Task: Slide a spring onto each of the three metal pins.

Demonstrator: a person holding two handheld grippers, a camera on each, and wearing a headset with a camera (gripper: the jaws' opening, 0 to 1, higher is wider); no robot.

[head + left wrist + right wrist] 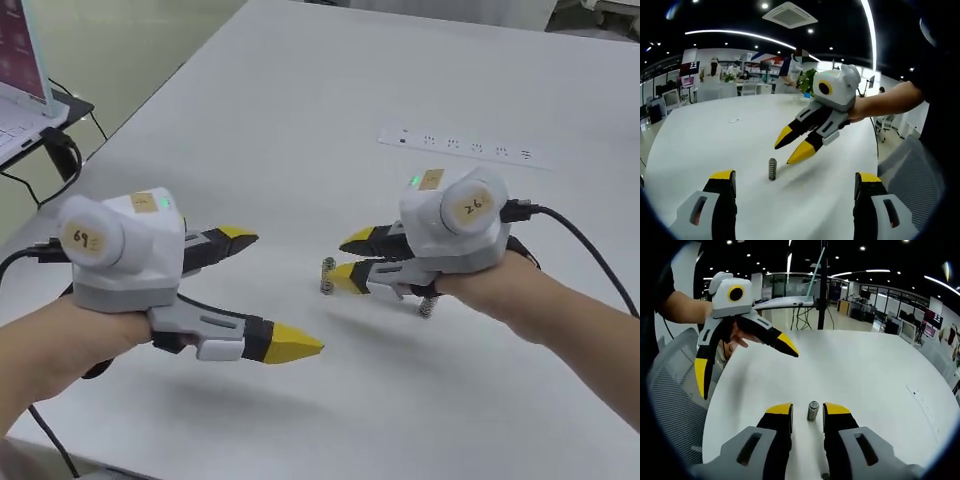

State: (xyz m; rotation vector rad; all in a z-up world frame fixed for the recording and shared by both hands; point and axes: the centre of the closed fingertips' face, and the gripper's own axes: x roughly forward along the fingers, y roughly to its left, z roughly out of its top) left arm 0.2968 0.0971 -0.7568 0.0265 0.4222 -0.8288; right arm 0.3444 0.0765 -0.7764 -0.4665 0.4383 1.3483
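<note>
Head view: the left claw (265, 291) is held low over the near left part of the white surface (300, 120). Its two yellow-tipped jaws are spread wide apart with nothing between them. The right claw (350, 258) is held opposite, pointing toward the left claw. Its jaws are only slightly apart. One spring (327, 277) stands upright on the surface just at the tips of the right claw. A second spring (427, 305) is on the surface under the right claw body and is partly hidden by it. A white power strip (465, 147) lies flat further back on the surface, well apart from both claws. A laptop (15, 95) sits off the surface at the far left.

Left gripper view: the left claw (795, 177) shows a wide gap between its jaws. The spring (772, 169) stands upright ahead of the gap, nearer the left-hand jaw. The right claw (790, 151) comes in from above right, with its lower tip just beside the spring.

Right gripper view: the spring (813, 411) stands upright between the two tips of the right claw (809, 410). A thin strip of surface shows on each side of the spring, so the jaws are not clamped on it. The left claw (745, 365) is visible at upper left, with its jaws spread wide.
</note>
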